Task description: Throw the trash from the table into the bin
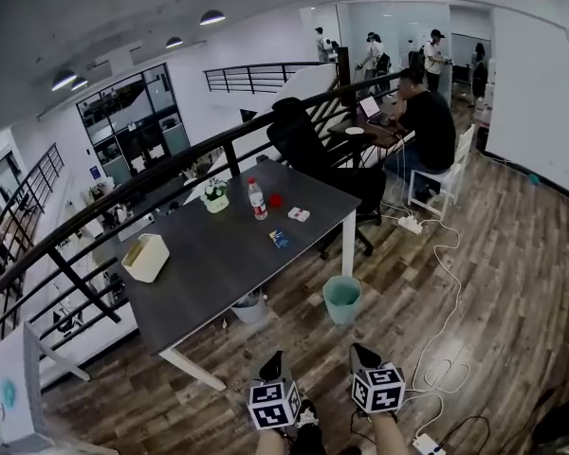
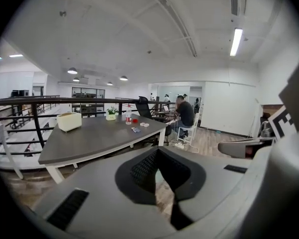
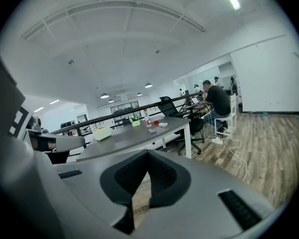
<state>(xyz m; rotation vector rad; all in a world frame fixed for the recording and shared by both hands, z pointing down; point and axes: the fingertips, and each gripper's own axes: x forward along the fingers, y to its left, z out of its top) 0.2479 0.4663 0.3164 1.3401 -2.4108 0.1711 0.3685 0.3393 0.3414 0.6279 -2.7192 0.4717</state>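
The teal bin [image 1: 342, 299] stands open on the floor by the desk's [image 1: 218, 273] near corner - I cannot tell what is inside. The trash - a blue wrapper [image 1: 280, 239] and a small white box [image 1: 299, 214] - lies on the desk at 12 o'clock, well apart from both grippers. The left gripper [image 2: 157, 156] and right gripper [image 3: 148, 156] have their fingers clenched, empty. Wooden floor [image 1: 493, 254] spreads at 2 o'clock.

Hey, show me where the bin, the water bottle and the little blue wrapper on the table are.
bin [image 1: 341, 315]: head view, on its teal outer wall.
water bottle [image 1: 257, 202]: head view, on the middle of its body.
blue wrapper [image 1: 281, 240]: head view, on its centre.
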